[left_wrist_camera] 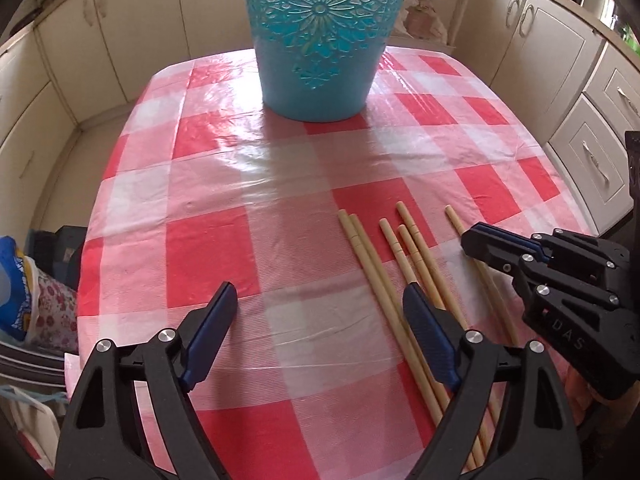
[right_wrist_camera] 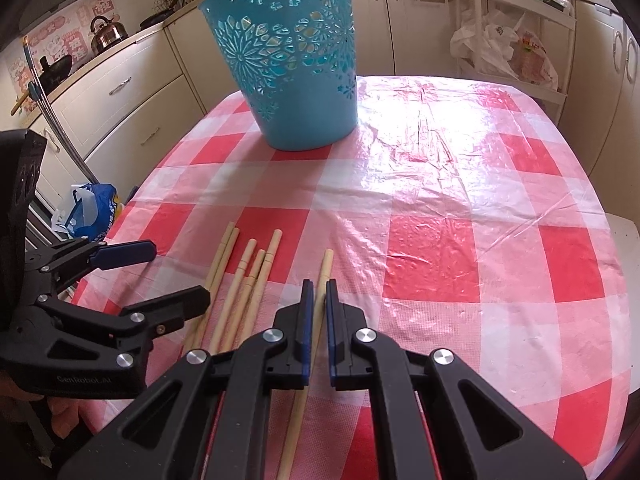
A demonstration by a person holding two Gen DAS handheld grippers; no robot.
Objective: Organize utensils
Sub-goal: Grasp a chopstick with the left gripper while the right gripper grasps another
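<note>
Several wooden chopsticks [left_wrist_camera: 404,264] lie side by side on the red-and-white checked tablecloth [left_wrist_camera: 248,200]; they also show in the right wrist view [right_wrist_camera: 244,280]. A blue cut-out plastic basket [left_wrist_camera: 320,32] stands upright at the far side, also in the right wrist view [right_wrist_camera: 292,60]. My left gripper [left_wrist_camera: 316,312] is open and empty, just left of the chopsticks; it also shows in the right wrist view [right_wrist_camera: 176,276]. My right gripper [right_wrist_camera: 317,304] is nearly shut around the single rightmost chopstick [right_wrist_camera: 323,276], which runs between its blue pads. In the left wrist view the right gripper [left_wrist_camera: 480,240] sits over that chopstick [left_wrist_camera: 454,218].
Cream kitchen cabinets [right_wrist_camera: 120,92] surround the table. A blue bag [right_wrist_camera: 92,208] lies on the floor at left. A white rack with plastic bags [right_wrist_camera: 504,48] stands beyond the table's far right corner. A kettle [right_wrist_camera: 106,32] sits on the counter.
</note>
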